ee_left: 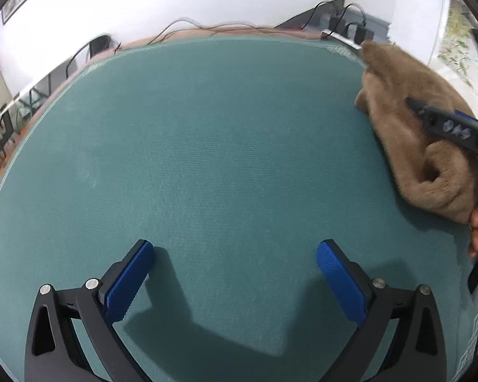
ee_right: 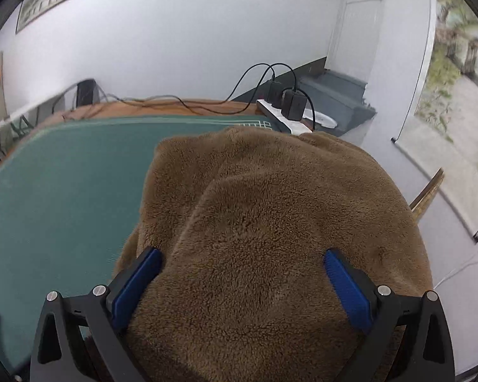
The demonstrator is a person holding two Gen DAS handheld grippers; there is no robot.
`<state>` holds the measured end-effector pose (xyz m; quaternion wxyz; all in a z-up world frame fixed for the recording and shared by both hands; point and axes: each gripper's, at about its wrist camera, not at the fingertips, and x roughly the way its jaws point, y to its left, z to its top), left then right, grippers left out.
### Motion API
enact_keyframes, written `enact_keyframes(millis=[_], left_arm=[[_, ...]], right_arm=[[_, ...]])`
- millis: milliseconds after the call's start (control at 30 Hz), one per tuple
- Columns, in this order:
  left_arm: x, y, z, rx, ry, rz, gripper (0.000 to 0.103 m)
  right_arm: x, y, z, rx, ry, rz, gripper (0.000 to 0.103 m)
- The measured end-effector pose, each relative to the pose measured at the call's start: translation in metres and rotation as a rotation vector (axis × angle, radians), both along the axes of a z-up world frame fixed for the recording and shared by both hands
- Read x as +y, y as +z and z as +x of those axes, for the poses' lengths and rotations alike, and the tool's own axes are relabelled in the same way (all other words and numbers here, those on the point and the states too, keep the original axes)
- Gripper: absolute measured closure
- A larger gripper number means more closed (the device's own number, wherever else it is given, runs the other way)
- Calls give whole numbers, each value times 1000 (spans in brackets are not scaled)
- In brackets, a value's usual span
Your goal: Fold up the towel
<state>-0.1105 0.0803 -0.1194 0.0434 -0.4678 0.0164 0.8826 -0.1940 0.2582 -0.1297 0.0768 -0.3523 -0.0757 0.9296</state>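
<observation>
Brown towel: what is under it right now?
The brown towel lies bunched on the green mat, near its right corner. Anything beneath the heap is covered and cannot be seen.

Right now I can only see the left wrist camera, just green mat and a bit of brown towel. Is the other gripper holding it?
Observer: No. The right gripper is open, fingers wide, with the towel bunched between them.
Operator: Is the towel flat?
Observer: No, it is a rumpled heap with a fold ridge running up its middle.
Operator: What is behind it?
Observer: A white power strip with black chargers plugged in, at the table's far edge.
</observation>
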Motion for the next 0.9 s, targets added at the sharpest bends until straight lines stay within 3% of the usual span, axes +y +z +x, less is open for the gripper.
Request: enact_keyframes(millis=[133,300,367,467,533,633,900], left_arm=[[-1,1,-4,13,5,7,0],[5,-4,-23,34,28,5,0],[4,-5,-26,34,27,5,0],[4,-4,-31,34,27,4,0],[5,-4,-34,34,27,4,0],[10,-5,-34,34,27,4,0],[6,-4,-24,34,29,5,0]], right_arm=[[-6,-13,6,55,-8,44,0],[6,6,20,88,-17,-41,0],[20,24,39,162,-70,-84,0],[39,40,65,242,-198,-51,0],[52,36,66,209,-263,-24,0],[66,9,48,51,-236,-78,0],[61,-2,54,134,-214,-68,0]])
